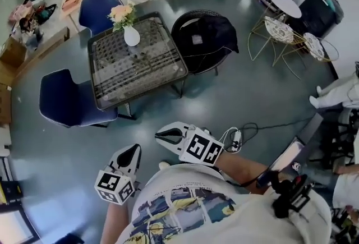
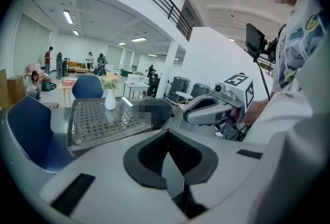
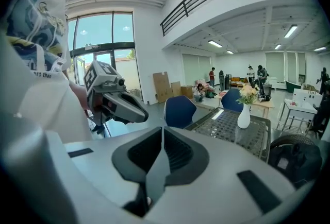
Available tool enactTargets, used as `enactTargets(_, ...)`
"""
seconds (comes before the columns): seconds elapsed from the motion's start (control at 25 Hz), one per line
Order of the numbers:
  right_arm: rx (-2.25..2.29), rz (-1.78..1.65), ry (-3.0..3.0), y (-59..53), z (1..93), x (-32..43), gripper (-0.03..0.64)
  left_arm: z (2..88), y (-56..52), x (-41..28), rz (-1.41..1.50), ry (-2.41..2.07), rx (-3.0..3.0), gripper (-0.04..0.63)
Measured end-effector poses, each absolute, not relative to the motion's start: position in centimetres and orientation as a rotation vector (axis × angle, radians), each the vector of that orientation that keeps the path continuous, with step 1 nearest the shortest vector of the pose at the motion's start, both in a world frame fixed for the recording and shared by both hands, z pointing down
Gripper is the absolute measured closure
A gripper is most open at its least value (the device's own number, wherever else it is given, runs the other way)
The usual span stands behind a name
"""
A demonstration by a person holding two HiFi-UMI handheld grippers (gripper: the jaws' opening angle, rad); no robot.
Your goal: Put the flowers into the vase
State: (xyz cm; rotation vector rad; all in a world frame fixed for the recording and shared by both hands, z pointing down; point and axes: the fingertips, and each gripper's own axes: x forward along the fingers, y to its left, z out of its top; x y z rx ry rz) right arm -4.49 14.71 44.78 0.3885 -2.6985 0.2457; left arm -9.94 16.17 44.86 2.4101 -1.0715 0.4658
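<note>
A white vase (image 1: 131,36) holding pale peach flowers (image 1: 122,13) stands at the far edge of a dark glass-topped table (image 1: 140,77), well ahead of me. Both grippers hover low over the floor near my body, far short of the table. My left gripper (image 1: 133,151) is shut with nothing in it, its pads meeting (image 2: 169,138). My right gripper (image 1: 162,136) is also shut and empty (image 3: 162,135). The vase (image 2: 110,100) and the vase (image 3: 243,116) show small in both gripper views. Each gripper view shows the other gripper beside it.
Two blue chairs (image 1: 98,6) (image 1: 64,104) flank the table's left side. A black round chair (image 1: 205,40) stands at its right. Gold wire side tables (image 1: 286,30) sit far right. A cable (image 1: 249,128) lies on the grey floor. People are at the room's far end.
</note>
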Motion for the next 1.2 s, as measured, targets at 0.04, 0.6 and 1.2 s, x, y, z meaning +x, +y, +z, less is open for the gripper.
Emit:
enactTargets(0.04, 0.389, 0.244, -2.696, 14.9, 44.8, -4.9, 0.594, 44.9, 16.4, -10.2, 0.464, -1.069, 2.412, 0.586)
enactTargets(0.6, 0.399, 0.217, -2.673, 19.5, 44.8, -7.5, 0.601, 45.4, 21.0, -11.9, 0.454, -1.039, 2.44, 0.586)
enactTargets(1.2, 0.357, 0.211, -2.652, 24.0, 46.0, -9.2, 0.601, 46.7, 25.6, -13.4, 0.445, -1.052, 2.416, 0.586)
